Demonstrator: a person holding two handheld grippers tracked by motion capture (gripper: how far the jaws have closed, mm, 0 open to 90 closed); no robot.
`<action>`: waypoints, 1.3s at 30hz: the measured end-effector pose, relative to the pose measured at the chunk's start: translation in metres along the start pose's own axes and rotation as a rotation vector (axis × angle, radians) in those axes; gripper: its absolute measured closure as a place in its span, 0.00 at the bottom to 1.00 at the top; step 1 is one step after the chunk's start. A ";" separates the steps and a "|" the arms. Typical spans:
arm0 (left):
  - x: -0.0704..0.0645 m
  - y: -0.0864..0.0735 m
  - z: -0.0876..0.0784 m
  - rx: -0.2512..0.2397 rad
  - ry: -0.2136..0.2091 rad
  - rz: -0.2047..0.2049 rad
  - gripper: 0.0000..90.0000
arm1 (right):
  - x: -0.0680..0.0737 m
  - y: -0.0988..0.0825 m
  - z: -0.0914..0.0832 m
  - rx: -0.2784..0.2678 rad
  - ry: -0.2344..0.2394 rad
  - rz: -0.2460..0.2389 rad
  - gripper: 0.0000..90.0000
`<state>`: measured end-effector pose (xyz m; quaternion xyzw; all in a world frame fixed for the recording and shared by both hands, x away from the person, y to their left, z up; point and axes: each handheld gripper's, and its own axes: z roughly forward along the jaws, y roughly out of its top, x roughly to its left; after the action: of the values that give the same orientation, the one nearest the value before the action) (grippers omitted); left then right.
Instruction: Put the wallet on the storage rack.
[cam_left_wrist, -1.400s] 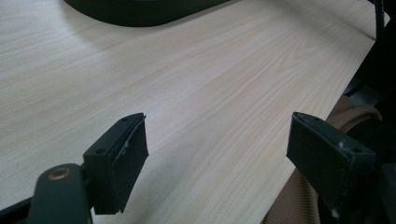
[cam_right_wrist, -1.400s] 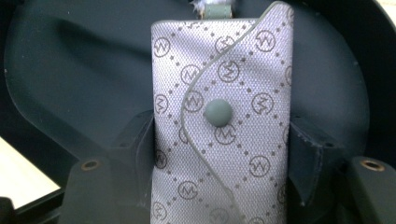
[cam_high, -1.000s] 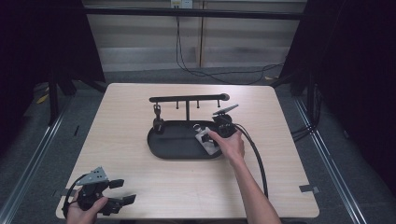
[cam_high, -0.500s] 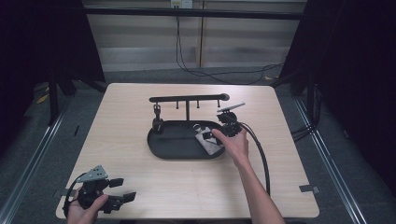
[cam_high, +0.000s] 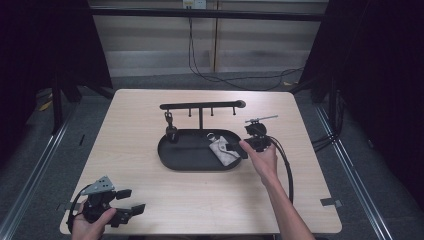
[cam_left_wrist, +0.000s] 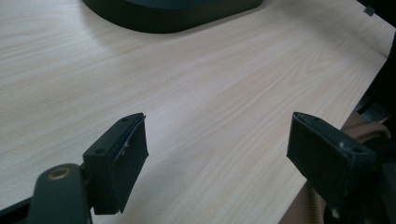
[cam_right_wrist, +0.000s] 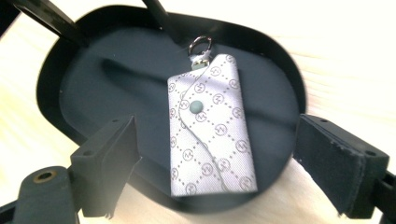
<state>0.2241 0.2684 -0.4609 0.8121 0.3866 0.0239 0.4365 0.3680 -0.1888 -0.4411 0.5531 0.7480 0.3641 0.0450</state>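
The pouch (cam_right_wrist: 210, 126) lies flat in the tray (cam_high: 172, 155), at the tray's right end, ring (cam_right_wrist: 200, 44) toward the stand's post, w/ its near edge close to the tray's near rim. The right gripper (cam_high: 245, 147) hangs just beside the tray's right end, aimed at the pouch; its jaws have just been opening and now stand wide, nothing between them, pads clear of the fabric. Main risk, imo: the pouch is thin and flat, so a low regrab could scrape the tray floor or pinch just the flap and let it slide; a jaw catching the rim could shove the whole tray. The rack's bar (cam_high: 200, 105) and hooks stand just behind the tray, so a high swing toward the far edge may clip them or the dangling piece (cam_high: 170, 125) at the tray's left end. The cable (cam_high: 287, 165) trails by the table's right edge, could snag. Open room: wide bare table (cam_high: 130, 125) left of tray and along the near edge. Left gripper (cam_high: 122, 202) rests at the near-left corner, jaws wide, empty, well apart from it all.
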 end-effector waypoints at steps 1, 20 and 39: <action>0.001 0.001 0.000 0.000 0.003 -0.003 0.22 | -0.001 -0.002 -0.003 -0.012 0.001 -0.004 0.16; 0.005 0.000 -0.003 -0.017 0.018 -0.036 0.24 | -0.018 -0.046 -0.056 -0.117 -0.054 -0.007 0.19; 0.001 -0.001 -0.001 -0.006 0.015 -0.013 0.24 | -0.027 -0.113 -0.098 -0.172 -0.103 -0.029 0.19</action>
<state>0.2234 0.2699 -0.4617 0.8079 0.3952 0.0284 0.4362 0.2425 -0.2744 -0.4454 0.5543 0.7187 0.3971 0.1361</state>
